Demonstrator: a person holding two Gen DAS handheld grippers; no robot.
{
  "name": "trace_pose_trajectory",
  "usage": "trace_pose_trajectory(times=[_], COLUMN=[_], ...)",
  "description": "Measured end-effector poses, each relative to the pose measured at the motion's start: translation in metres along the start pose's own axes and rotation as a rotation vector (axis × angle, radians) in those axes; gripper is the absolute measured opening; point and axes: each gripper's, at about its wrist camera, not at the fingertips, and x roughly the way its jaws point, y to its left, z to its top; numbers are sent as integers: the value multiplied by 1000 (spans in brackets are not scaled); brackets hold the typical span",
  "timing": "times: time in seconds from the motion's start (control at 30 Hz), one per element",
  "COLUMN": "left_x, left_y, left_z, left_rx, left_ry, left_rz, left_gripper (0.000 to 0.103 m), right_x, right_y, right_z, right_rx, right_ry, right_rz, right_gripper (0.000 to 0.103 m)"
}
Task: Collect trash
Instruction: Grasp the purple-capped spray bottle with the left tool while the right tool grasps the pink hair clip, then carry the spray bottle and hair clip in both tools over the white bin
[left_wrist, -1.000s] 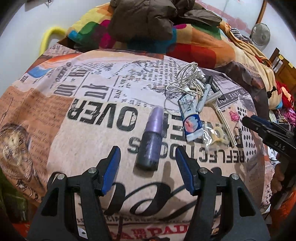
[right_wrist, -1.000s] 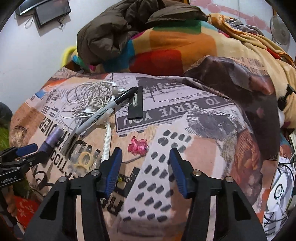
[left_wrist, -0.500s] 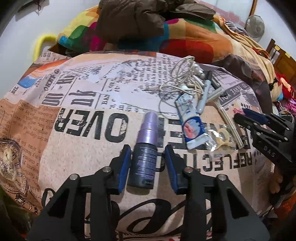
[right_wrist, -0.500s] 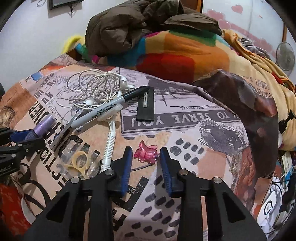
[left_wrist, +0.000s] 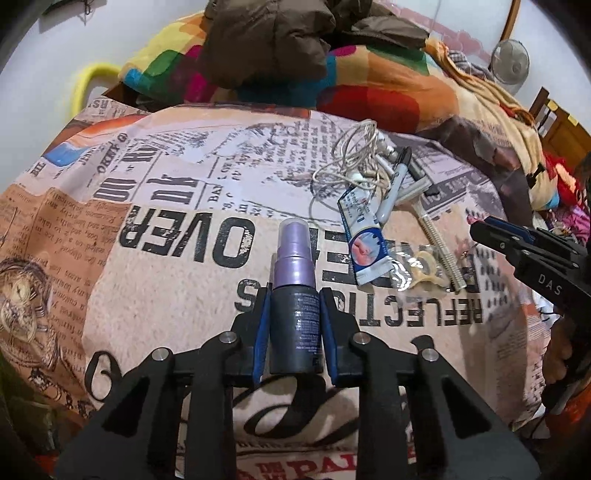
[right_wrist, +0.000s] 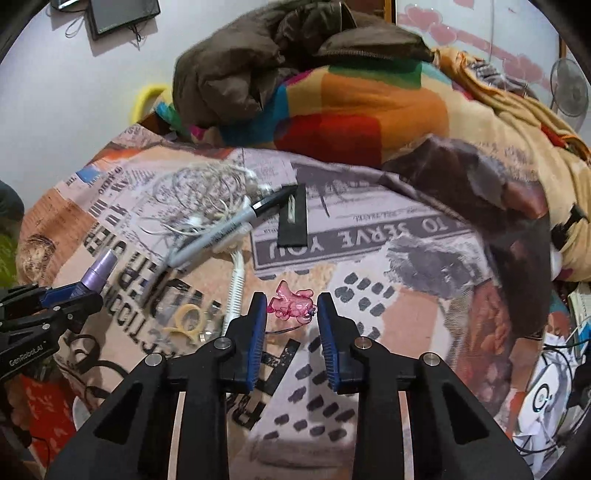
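My left gripper (left_wrist: 294, 299) is shut on a dark spray bottle with a purple cap (left_wrist: 294, 295), which lies on the newspaper-print bedspread (left_wrist: 166, 288); it also shows at the left of the right wrist view (right_wrist: 98, 271). My right gripper (right_wrist: 289, 301) is partly closed around a small pink plastic piece (right_wrist: 291, 303), with a gap still visible on each side. Beside these lie a blue and white tube (left_wrist: 364, 242), a clear wrapper with a yellowish ring (right_wrist: 188, 319), a white razor (right_wrist: 236, 284), a marker (right_wrist: 229, 230) and tangled white earphones (right_wrist: 207, 184).
A black flat strip (right_wrist: 294, 219) lies beyond the pink piece. A colourful blanket (right_wrist: 351, 110) with a brown jacket (right_wrist: 266, 62) is piled at the bed's far side. A fan (right_wrist: 569, 88) stands far right; clutter and cables sit off the right bed edge.
My left gripper moved forward and closed on the spray bottle. My right gripper moved forward to the pink piece and its jaws narrowed around it.
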Motion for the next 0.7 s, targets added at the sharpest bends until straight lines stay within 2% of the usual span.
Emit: trace_pose_trajectory(times=[0.3, 0.7], left_x=[-60, -161], left_y=[-2, 12], left_z=[1, -11], left_rx=[-9, -34], left_ry=[-84, -219], left_rz=[15, 44], left_gripper=[25, 25], right_x=[-61, -143], right_y=[19, 68], right_z=[16, 27], right_rx=[-16, -76], right_ry=[-112, -242], right_rz=[22, 83], right_gripper=[25, 25])
